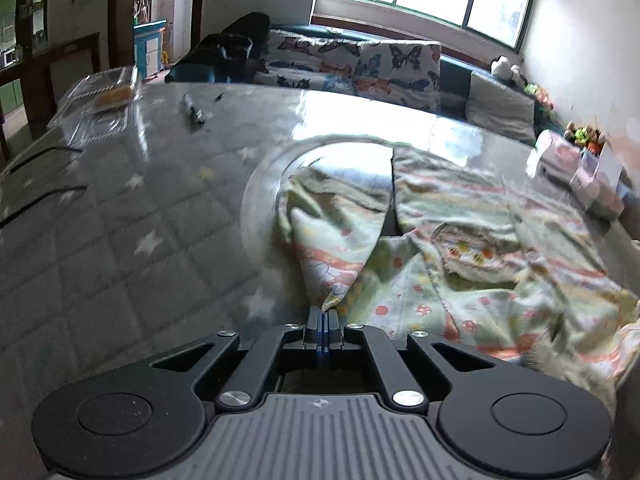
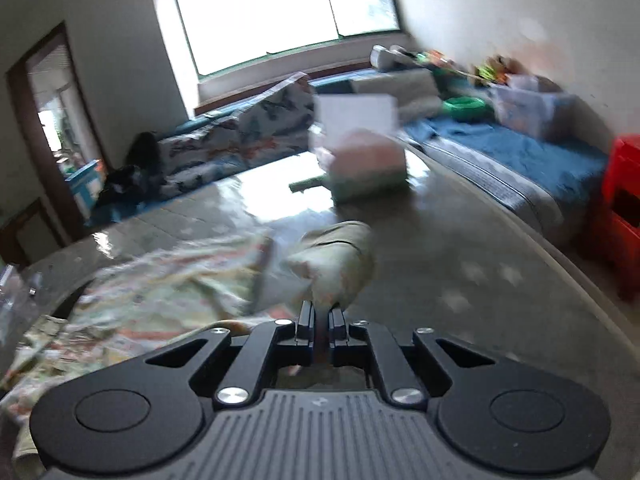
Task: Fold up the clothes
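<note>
Both the left gripper [image 1: 322, 314] and right gripper [image 2: 321, 314] show black linkage arms with silver screws. Round black discs flank a ribbed grey body. Thin blue edging lines the left fingers [image 1: 315, 320].

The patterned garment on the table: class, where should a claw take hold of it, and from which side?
Grip the patterned garment at its thin edges, coming in low from the near side. The left claw and right claw each already pinch a bunched corner there; the middle lies crumpled.
</note>
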A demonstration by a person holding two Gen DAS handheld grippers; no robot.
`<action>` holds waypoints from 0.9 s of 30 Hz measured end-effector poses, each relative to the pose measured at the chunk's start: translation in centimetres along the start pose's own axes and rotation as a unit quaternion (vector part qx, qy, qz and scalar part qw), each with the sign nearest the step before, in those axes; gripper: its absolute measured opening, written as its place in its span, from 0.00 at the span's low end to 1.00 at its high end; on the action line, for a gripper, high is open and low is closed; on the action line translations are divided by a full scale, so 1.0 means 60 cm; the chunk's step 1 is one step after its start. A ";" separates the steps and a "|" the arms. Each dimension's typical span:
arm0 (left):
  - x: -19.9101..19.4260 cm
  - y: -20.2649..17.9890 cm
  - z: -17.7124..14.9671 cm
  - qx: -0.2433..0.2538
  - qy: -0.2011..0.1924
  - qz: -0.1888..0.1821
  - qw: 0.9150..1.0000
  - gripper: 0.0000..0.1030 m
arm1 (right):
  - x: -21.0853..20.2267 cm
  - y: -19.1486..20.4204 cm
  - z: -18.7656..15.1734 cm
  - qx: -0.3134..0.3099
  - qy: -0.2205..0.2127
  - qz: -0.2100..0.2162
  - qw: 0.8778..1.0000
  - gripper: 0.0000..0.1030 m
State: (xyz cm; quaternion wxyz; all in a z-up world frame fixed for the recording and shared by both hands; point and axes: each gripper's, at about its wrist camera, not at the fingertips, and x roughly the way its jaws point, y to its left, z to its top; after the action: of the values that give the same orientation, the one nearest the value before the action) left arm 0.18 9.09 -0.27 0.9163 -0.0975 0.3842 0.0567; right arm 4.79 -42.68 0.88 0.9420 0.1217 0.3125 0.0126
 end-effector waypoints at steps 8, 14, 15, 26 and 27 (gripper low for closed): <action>-0.022 0.010 -0.002 0.007 -0.009 0.013 1.000 0.07 | -0.035 -0.066 -0.038 0.020 0.002 -0.068 0.997 0.27; -0.033 0.018 -0.002 0.003 -0.015 0.025 1.000 0.16 | -0.073 -0.063 -0.032 0.012 -0.038 -0.082 0.996 0.34; -0.037 0.019 -0.002 0.004 -0.019 0.026 0.999 0.16 | -0.079 -0.058 -0.029 0.007 -0.047 -0.085 0.995 0.35; -0.057 0.029 0.011 0.004 -0.042 0.030 0.999 0.16 | -0.048 -0.021 -0.032 -0.031 -0.024 -0.077 0.996 0.37; -0.056 0.026 0.011 0.006 -0.041 0.026 0.999 0.16 | -0.040 -0.022 -0.033 -0.034 -0.021 -0.080 0.996 0.37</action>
State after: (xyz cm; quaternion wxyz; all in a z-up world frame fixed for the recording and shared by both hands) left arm -1.98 10.64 2.39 0.9301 -0.0794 0.3492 0.0819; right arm 1.58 -43.78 0.43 0.9498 0.0648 0.3011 -0.0550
